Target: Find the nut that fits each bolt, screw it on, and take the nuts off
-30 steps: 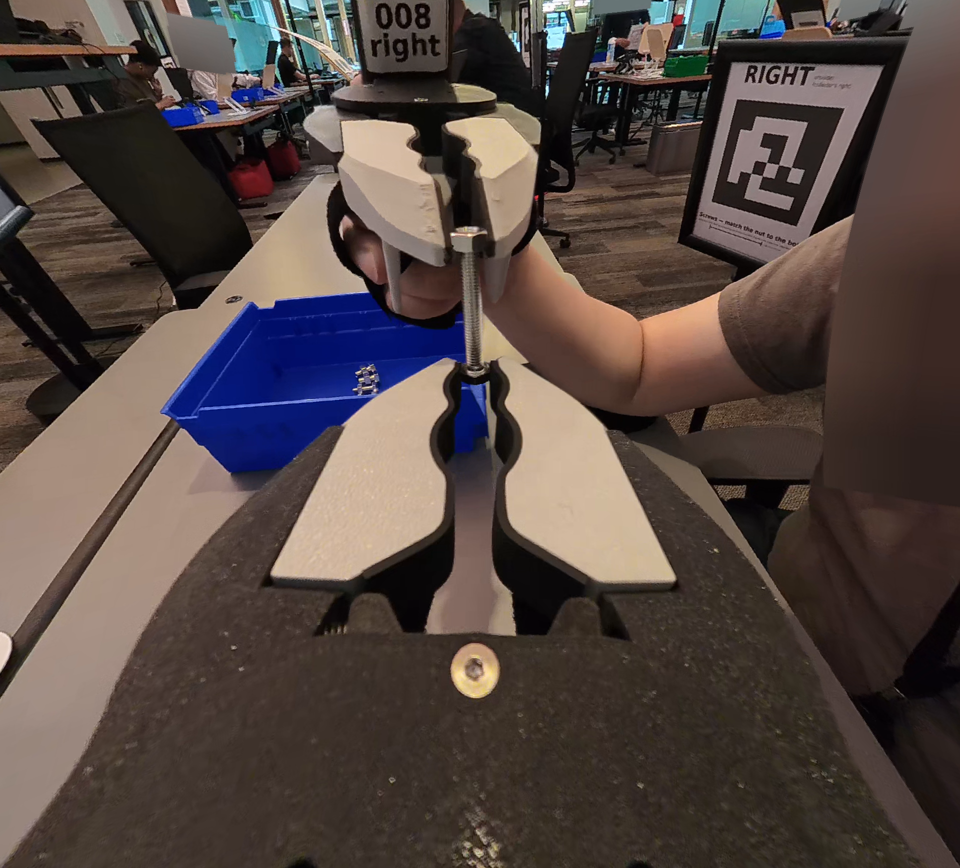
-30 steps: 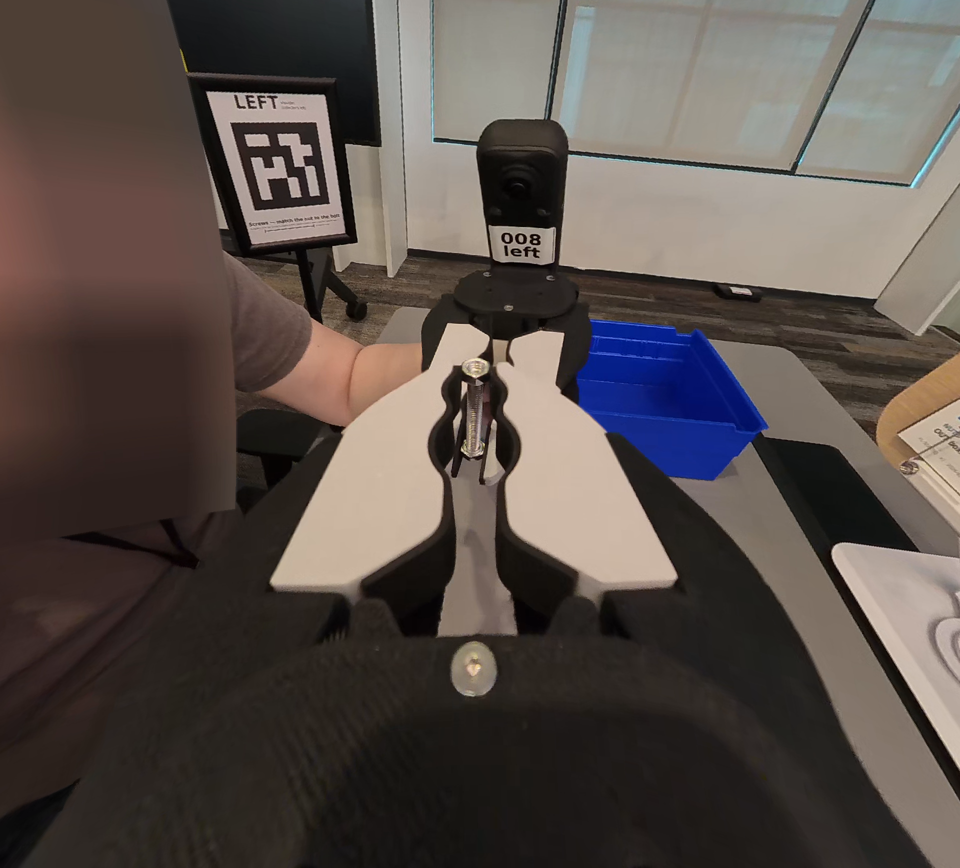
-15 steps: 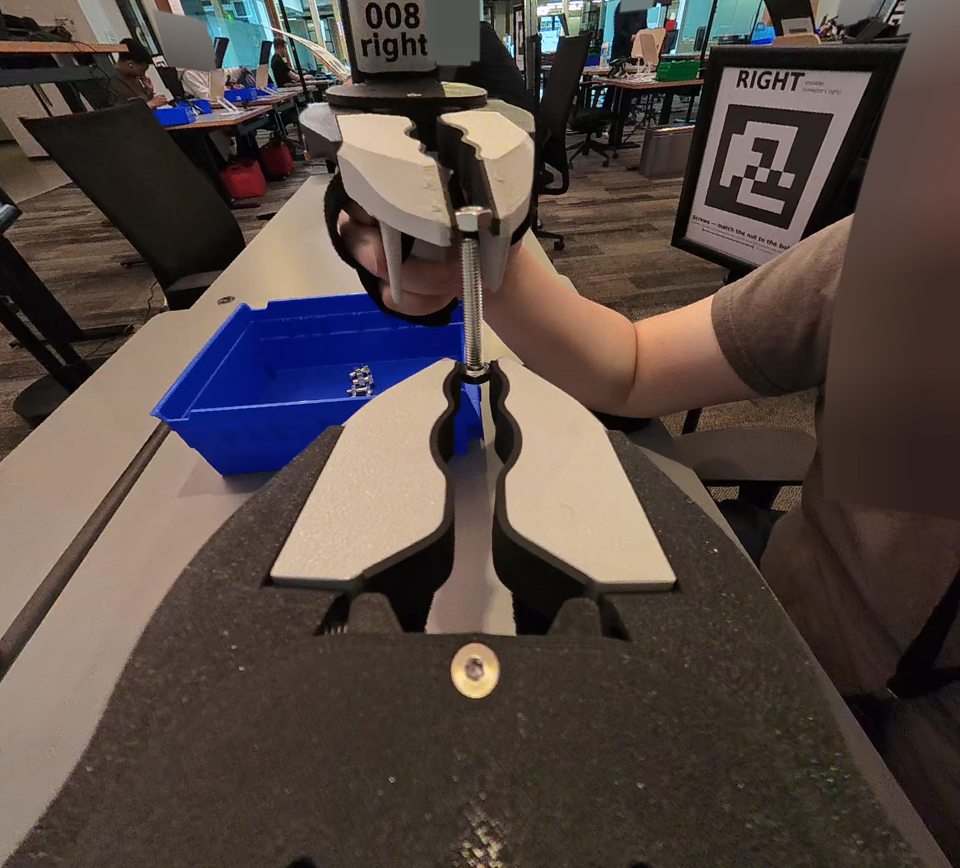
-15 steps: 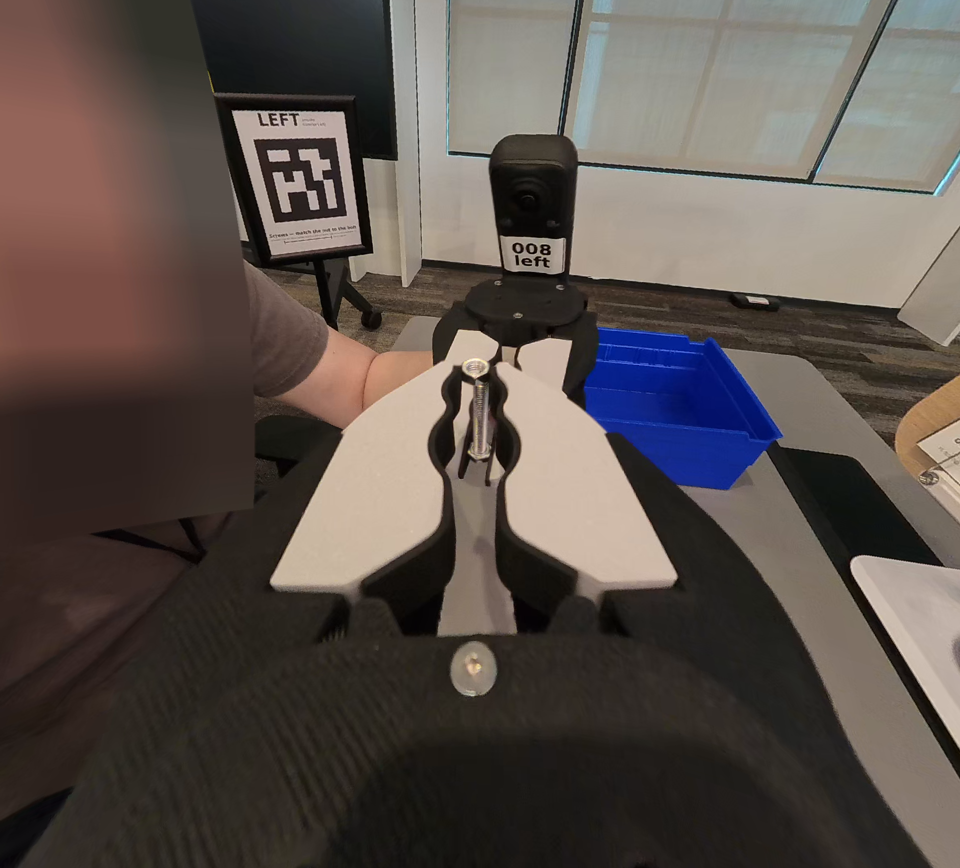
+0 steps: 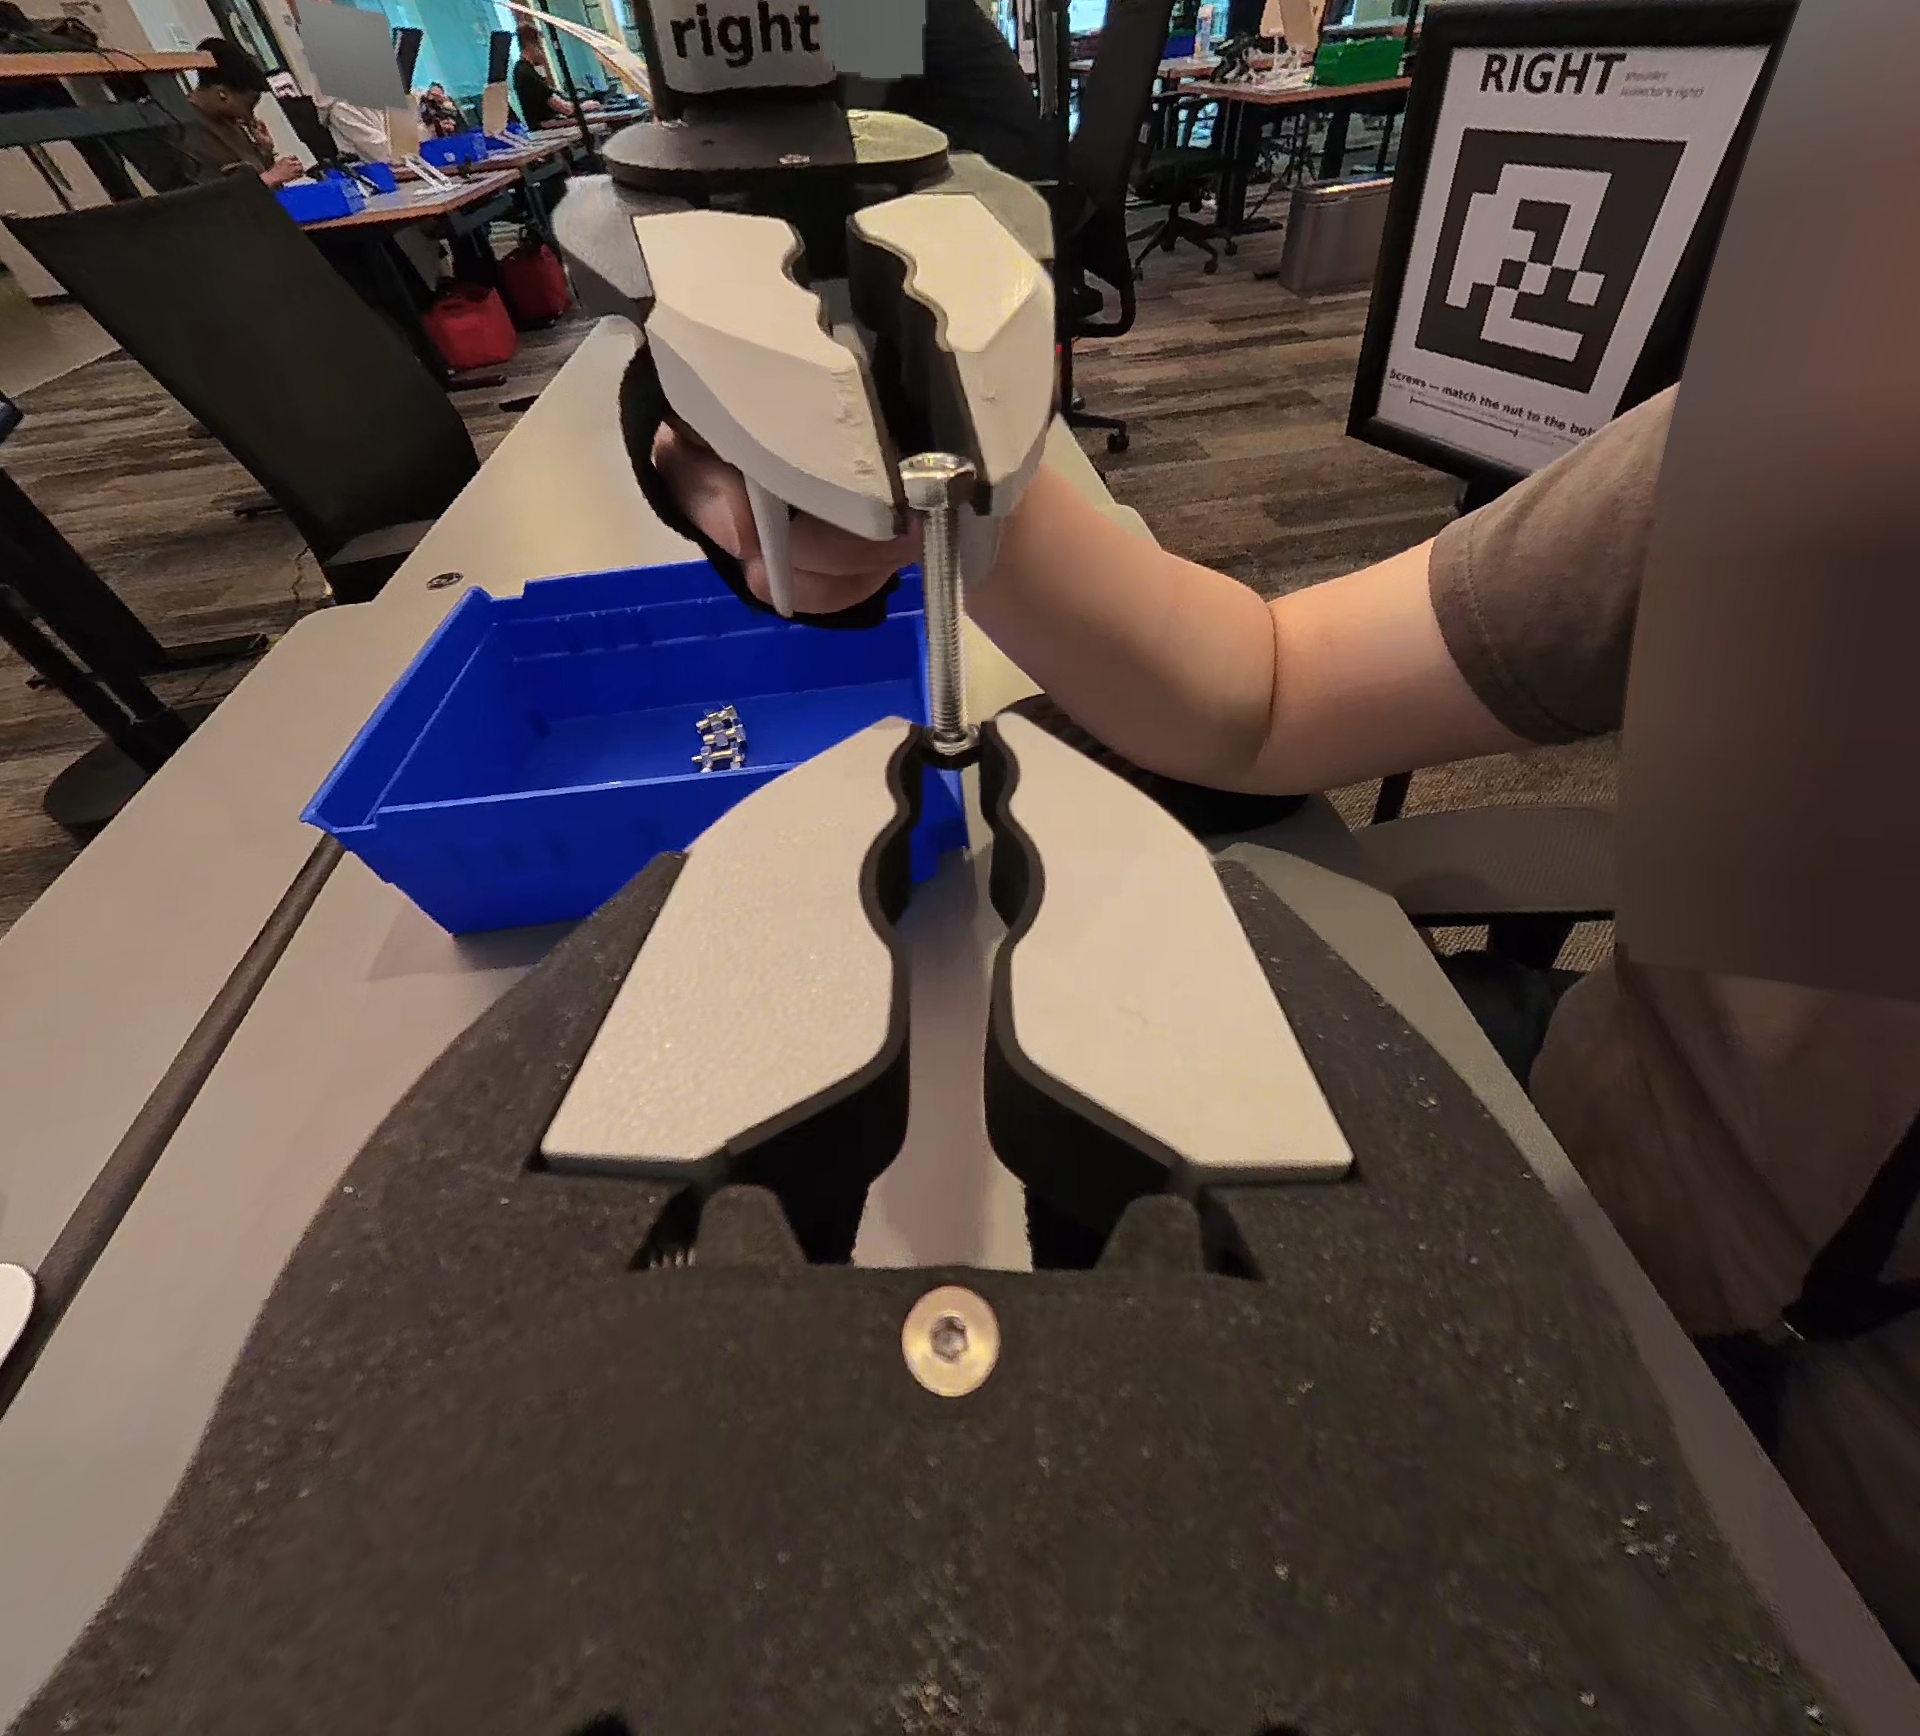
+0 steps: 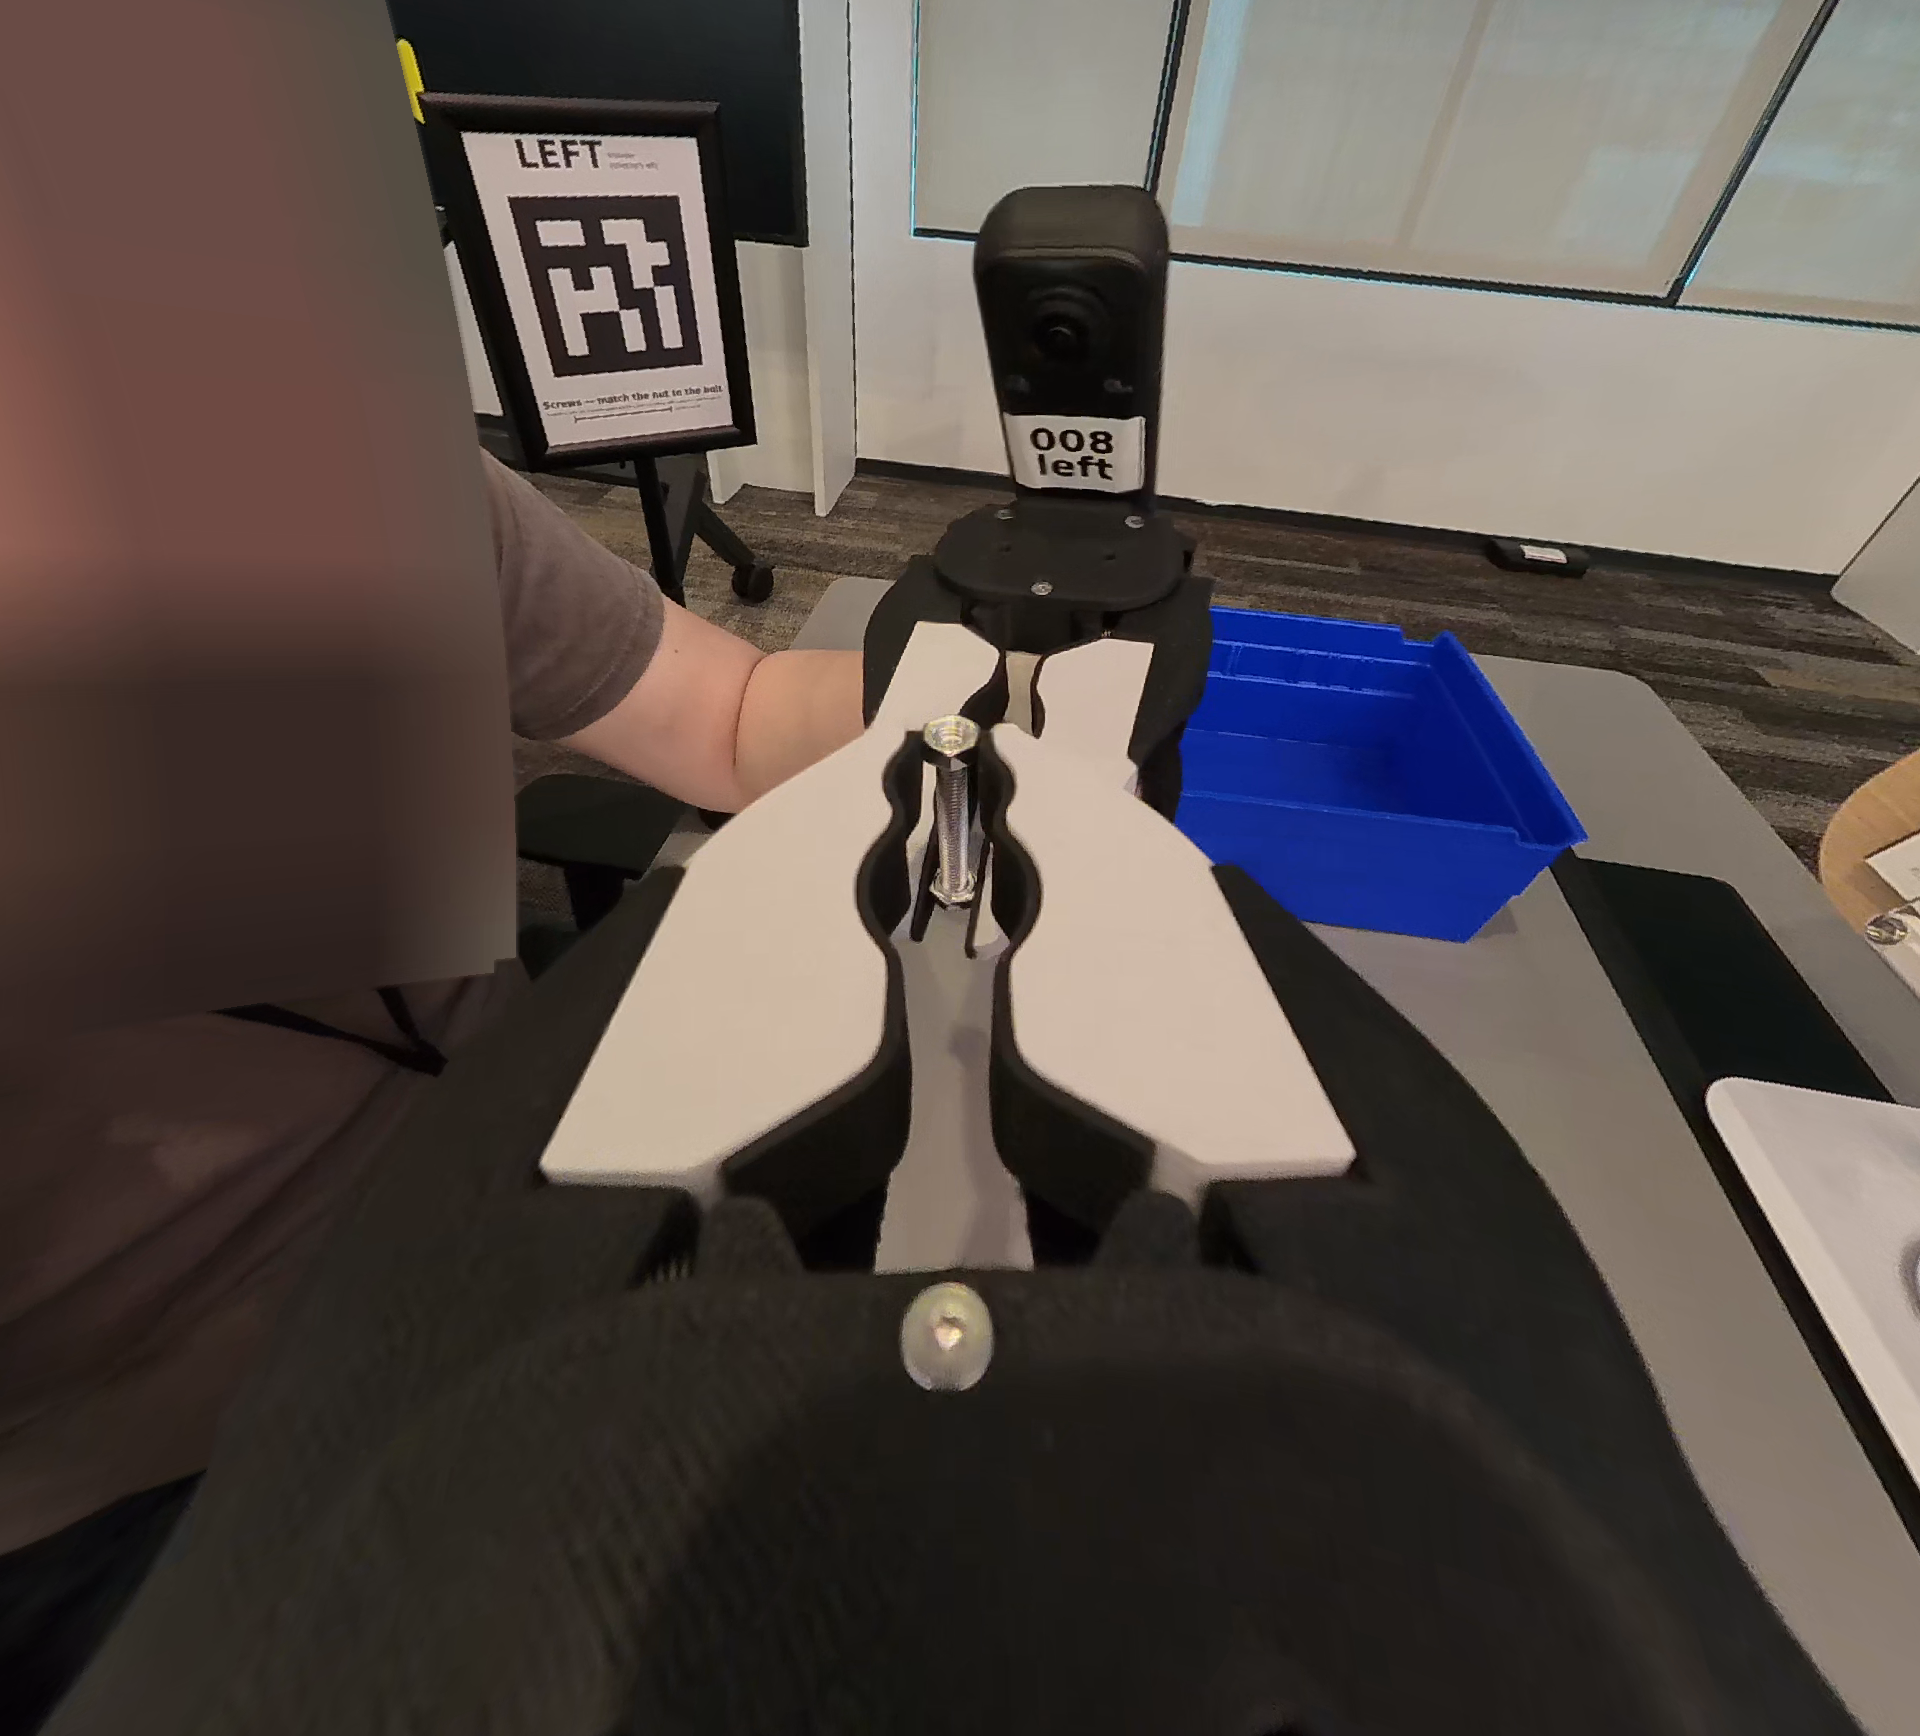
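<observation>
Steel bolt [image 5: 944,621] spans the gap between the two grippers, held up in the air above the near edge of the grey worktop [image 5: 166,938].

Right gripper [image 5: 938,481]: fingers closed tight on the bolt's head end; in its own view the hex head [image 6: 950,737] sits at the fingertips with the threaded shank running away toward the other tool.

Left gripper [image 5: 948,736]: fingers [image 5: 769,969] drawn nearly together, tips pinching the far end of the shank. A small dark piece sits at that pinch point; in the right wrist view a bright nut [image 6: 950,886] shows on the thread there, between the left tool's finger edges. Cannot tell how far it is threaded on.

The two tools face each other tip to tip, with the bolt roughly in line with both.

Blue bin [image 5: 473,751] rests on the worktop just behind the left gripper's fingertips, toward the left edge. A small cluster of loose metal hardware [image 5: 719,738] lies on its floor, near the middle.

A person's bare forearm [image 5: 1132,647] reaches in from the right behind the right gripper.
</observation>
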Demonstrator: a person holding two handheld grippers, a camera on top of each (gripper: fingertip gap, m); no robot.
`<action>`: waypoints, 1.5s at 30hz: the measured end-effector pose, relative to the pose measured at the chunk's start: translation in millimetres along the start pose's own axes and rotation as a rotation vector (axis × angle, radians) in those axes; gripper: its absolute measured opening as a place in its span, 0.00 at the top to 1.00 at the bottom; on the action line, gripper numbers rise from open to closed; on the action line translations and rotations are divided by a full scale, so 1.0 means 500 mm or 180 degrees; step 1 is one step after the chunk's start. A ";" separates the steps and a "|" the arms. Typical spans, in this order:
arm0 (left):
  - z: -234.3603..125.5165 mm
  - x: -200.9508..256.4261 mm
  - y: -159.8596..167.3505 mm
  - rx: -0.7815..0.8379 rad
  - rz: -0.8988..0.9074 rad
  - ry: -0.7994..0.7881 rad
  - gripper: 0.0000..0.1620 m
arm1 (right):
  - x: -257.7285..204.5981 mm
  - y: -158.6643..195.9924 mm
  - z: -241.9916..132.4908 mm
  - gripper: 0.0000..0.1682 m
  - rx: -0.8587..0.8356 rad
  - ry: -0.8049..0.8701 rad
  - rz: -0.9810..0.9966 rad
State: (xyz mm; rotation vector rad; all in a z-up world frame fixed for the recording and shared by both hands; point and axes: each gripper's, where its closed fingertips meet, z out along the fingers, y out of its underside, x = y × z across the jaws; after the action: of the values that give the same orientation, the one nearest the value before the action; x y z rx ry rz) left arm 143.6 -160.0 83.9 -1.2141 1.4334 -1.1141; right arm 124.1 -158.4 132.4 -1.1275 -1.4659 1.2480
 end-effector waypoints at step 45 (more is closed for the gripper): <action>-0.030 -0.100 0.011 -0.0206 -0.0178 -0.1190 0.94 | 0.104 0.006 0.000 0.93 -0.0020 0.1353 0.0475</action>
State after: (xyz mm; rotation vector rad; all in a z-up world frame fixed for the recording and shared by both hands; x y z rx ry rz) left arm 132.6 -108.9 85.6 -1.4299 1.1618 -0.8273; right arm 113.9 -107.1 132.7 -1.4258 -1.0828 1.0208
